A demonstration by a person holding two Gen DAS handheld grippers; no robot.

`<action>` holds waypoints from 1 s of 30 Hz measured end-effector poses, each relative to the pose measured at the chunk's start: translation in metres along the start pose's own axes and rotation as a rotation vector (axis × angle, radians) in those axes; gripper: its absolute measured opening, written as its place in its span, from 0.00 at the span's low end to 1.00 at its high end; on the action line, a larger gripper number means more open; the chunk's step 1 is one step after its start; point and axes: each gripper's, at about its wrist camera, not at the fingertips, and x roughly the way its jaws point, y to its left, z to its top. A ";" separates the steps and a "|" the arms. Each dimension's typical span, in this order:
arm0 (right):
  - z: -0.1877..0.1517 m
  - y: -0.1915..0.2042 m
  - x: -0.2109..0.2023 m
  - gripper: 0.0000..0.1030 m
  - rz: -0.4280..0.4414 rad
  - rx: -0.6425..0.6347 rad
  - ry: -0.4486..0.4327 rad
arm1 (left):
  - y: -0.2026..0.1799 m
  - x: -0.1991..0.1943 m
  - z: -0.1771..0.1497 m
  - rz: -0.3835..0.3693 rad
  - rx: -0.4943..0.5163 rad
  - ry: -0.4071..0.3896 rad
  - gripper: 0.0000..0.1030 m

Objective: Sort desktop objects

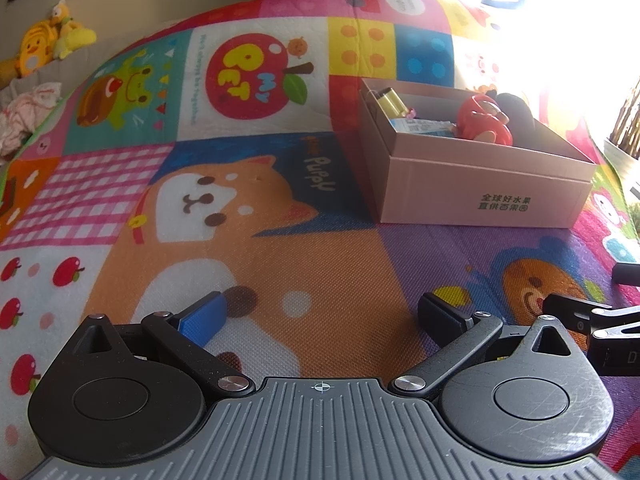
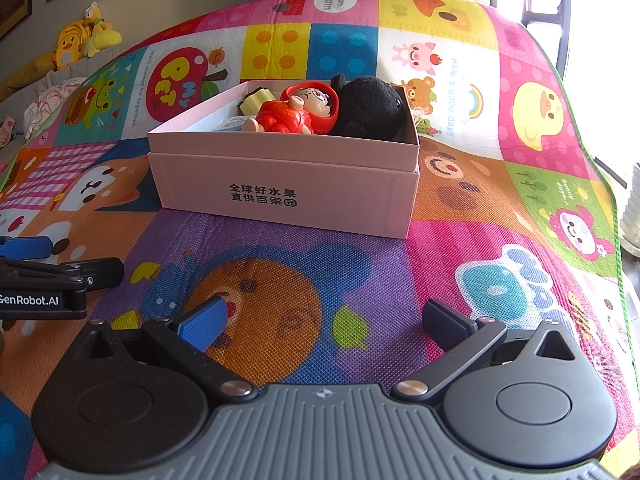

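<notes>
Grippers [image 1: 320, 312] [image 2: 324, 316] level, jaws spread, empty.

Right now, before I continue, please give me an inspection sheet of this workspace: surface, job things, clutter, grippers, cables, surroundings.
Surface: colourful cartoon play mat, flat, with no loose items seen in front of the grippers.
Job's things: pink cardboard box on the mat, open; inside lie a red-hooded doll, a black plush toy, a yellow item and a small blue-white packet.
Clutter: nothing seen on the mat.
Grippers: left gripper open and empty; right gripper open and empty, both low over the mat, short of the box.
Cables: nothing seen.
Surroundings: yellow plush toys and bundled cloth at far left; bright window glare at right.
</notes>
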 end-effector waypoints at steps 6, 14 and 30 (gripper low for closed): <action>0.000 0.000 0.000 1.00 0.000 0.000 0.000 | 0.005 -0.004 0.003 -0.056 0.046 0.050 1.00; 0.000 0.000 0.000 1.00 0.000 0.000 0.000 | 0.003 -0.006 0.001 -0.027 0.007 0.058 1.00; 0.000 0.000 0.000 1.00 0.000 0.000 0.000 | 0.001 -0.006 -0.002 -0.010 -0.003 0.031 1.00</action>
